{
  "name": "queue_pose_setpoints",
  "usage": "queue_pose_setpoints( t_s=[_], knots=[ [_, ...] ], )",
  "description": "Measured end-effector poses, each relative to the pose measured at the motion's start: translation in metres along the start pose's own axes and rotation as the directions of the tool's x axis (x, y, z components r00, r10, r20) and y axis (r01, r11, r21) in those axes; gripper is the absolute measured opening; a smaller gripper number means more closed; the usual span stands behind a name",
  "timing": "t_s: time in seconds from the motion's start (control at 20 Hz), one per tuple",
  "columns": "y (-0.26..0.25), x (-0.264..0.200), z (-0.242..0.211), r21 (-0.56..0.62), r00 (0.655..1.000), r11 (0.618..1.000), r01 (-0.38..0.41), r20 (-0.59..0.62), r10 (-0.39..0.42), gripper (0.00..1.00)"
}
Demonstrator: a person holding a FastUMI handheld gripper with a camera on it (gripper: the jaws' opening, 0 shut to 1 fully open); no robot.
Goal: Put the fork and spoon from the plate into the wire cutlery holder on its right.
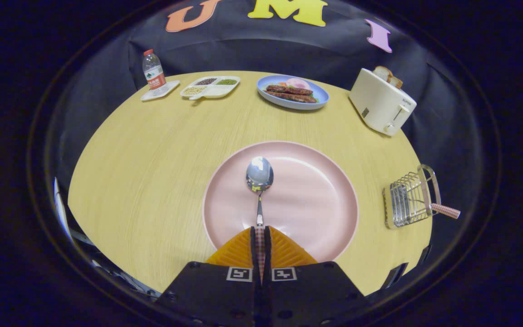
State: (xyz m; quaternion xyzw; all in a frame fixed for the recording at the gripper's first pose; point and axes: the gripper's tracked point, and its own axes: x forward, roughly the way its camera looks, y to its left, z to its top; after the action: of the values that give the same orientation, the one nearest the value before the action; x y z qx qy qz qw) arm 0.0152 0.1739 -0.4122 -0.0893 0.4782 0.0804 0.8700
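Observation:
A metal spoon (pixel 259 177) with a checked handle points away from me over the pink plate (pixel 316 195). My gripper (pixel 260 231) is shut on the spoon's handle, which runs back between the two fingers. The bowl of the spoon lies ahead of the fingertips, above the middle of the plate; whether it touches the plate I cannot tell. To the right of the plate, near the table's edge, stands the wire cutlery holder (pixel 409 200). A checked handle (pixel 445 210) sticks out of the holder toward the right.
On the round wooden table (pixel 152 159), far side: a water bottle (pixel 153 69) on a small tray, a divided dish (pixel 210 86) of beans, a blue plate (pixel 292 92) of food, and a white toaster (pixel 382 102) holding bread at the right.

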Motion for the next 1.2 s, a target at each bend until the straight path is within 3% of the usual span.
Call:
queue_pose_setpoints(
  t_s=[0.4, 1.2],
  knots=[
    [-0.036, -0.055, 0.012, 0.007, 1.000, 1.000, -0.023, 0.018, 0.023, 0.01],
    [-0.199, -0.099, 0.023, 0.077, 0.999, 0.997, 0.027, 0.018, -0.028, 0.01]
  ],
)
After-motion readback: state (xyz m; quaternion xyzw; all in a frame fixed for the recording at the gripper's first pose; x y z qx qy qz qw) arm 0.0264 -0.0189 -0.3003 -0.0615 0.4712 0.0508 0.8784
